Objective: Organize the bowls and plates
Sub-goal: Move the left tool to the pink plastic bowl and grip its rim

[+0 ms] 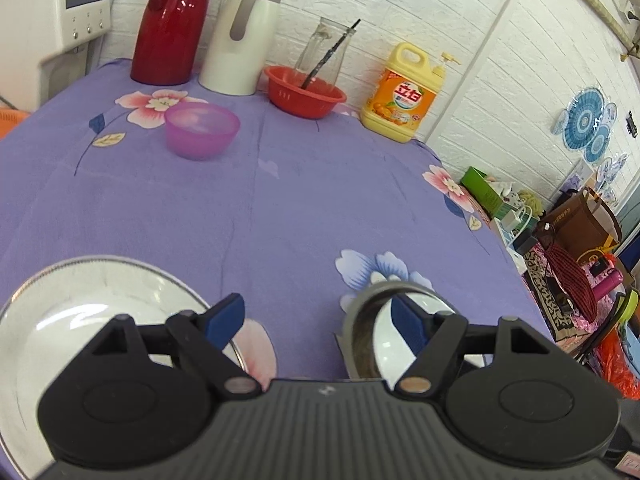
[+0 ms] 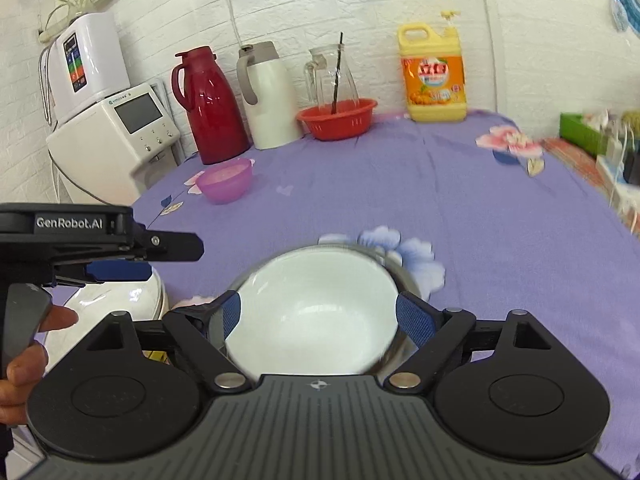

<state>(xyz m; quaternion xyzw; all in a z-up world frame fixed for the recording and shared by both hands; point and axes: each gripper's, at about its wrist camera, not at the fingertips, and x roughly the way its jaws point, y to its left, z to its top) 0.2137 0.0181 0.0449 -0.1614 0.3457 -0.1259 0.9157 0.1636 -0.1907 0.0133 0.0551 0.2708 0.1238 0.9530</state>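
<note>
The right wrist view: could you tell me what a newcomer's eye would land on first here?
The white bowl fills the near centre, lying between the open fingers of the right gripper and seemingly nested in a metal bowl. Next comes the purple flowered tablecloth beneath it. Along the far wall stand a red thermos, a red basket and a yellow detergent bottle.

The left gripper (image 1: 318,320) has its jaws spread wide, nothing between its blue pads (image 1: 224,322). The right gripper (image 2: 320,316) is spread just as wide — the left gripper is level off to its left, the person's hand (image 2: 24,356) on its trigger.
</note>
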